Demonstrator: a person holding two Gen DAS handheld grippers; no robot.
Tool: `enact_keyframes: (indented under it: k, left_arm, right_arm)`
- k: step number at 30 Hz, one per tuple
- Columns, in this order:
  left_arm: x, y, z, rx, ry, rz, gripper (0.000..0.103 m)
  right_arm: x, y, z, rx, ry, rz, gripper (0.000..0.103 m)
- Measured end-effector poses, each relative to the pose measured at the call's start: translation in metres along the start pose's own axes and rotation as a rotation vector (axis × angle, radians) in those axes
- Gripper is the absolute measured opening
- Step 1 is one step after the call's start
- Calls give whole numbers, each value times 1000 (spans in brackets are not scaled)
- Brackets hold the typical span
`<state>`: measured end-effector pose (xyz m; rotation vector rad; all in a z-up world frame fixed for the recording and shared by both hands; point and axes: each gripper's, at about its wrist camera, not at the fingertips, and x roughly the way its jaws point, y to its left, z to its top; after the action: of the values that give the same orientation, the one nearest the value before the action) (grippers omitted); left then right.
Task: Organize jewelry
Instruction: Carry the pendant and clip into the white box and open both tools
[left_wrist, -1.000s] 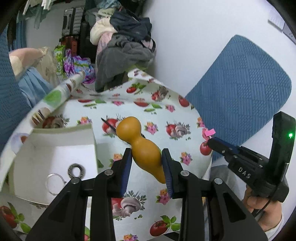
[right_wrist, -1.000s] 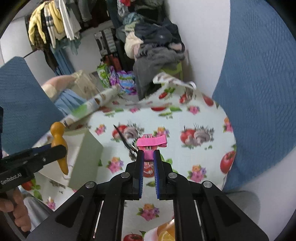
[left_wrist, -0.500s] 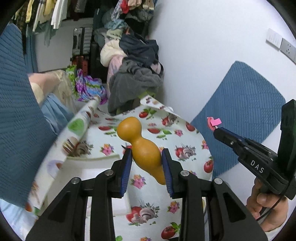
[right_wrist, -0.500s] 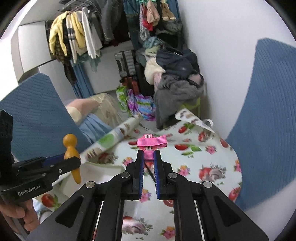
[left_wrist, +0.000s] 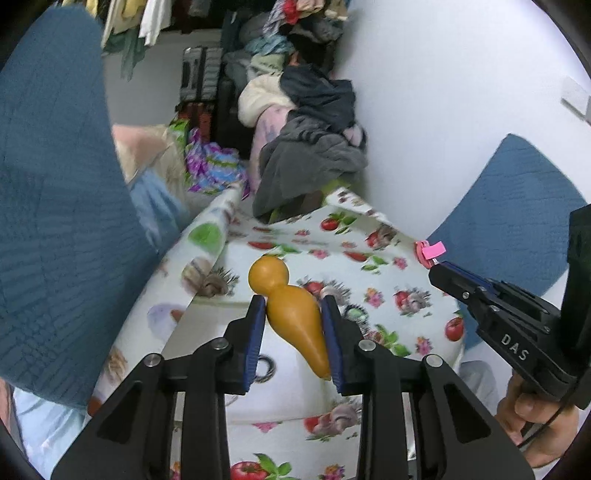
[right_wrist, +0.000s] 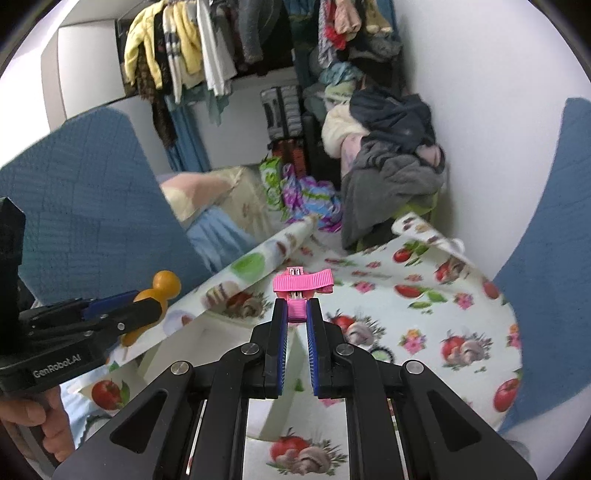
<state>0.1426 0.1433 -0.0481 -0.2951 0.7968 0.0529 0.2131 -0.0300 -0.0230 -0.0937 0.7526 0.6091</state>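
Orange wood fills the left gripper (left_wrist: 293, 314): its pads clamp the wide belly of a gourd-shaped peg (left_wrist: 291, 306), round head pointing away, above the white box (left_wrist: 280, 384) on the fruit-print tablecloth (left_wrist: 388, 266). The gripper tilts downward toward the box. To the right of the box, the right gripper (right_wrist: 295, 314), slanting down too, is pinched nearly closed on a pink hair clip (right_wrist: 302, 283), held crosswise above the tablecloth. A hand (left_wrist: 535, 424) grasps its handle.
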Motion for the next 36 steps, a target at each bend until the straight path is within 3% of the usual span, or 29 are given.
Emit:
enact_keyframes:
  k: [15, 23, 29, 32, 34, 36]
  left_arm:
    - [66, 65, -58, -94, 163, 62, 32]
    - [81, 78, -71, -133, 188, 61, 32]
    - [81, 71, -67, -137, 196, 86, 32]
    - [73, 70, -63, -153, 186, 77, 40]
    - [64, 66, -60, -147, 164, 95, 51]
    - [53, 61, -54, -148, 137, 93, 54]
  right_arm:
    - [99, 41, -67, -37, 234, 86, 8]
    - [120, 44, -80, -51, 295, 99, 9]
    - [115, 43, -74, -59, 291, 106, 10]
    - [104, 40, -68, -57, 268, 115, 13]
    - [97, 37, -64, -49, 259, 123, 28]
    - [87, 33, -58, -41, 241, 139, 28]
